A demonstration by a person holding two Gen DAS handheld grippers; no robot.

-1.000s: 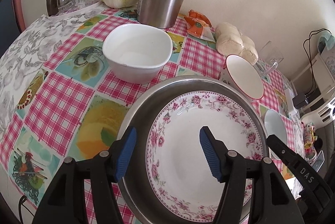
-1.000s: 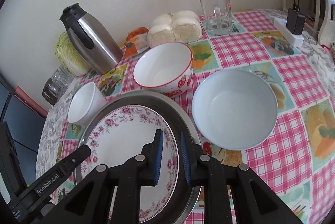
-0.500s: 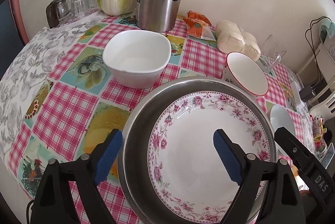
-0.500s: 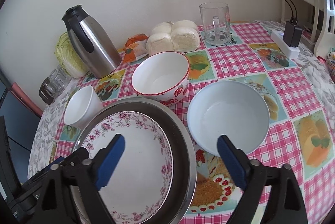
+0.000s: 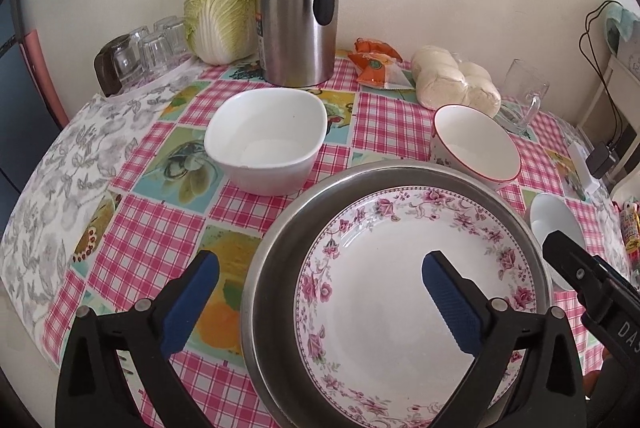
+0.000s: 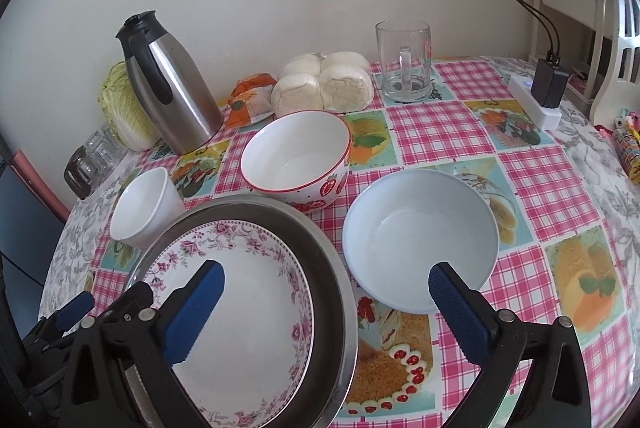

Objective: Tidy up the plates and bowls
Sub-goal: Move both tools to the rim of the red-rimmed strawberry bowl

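My right hand-held gripper (image 6: 326,312) just sprang apart, letting go floral plate (image 6: 240,312); left hand-held gripper (image 5: 320,304) apart too. Plate nested in steel basin (image 5: 272,268); bowls next.

Plate (image 5: 404,292) in basin (image 5: 272,268); bowls (image 6: 296,156) behind; thermos (image 5: 298,8) at wall.

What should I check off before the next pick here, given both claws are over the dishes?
1. Left claw open, holding nothing: ok.
2. Right claw open, holding nothing: ok.
3. Floral plate seated inside the steel basin: ok.
4. Pale blue bowl upright, nothing in it: ok.
5. Strawberry bowl apart from the basin: cannot tell.
6. White square bowl standing apart from the basin: ok.
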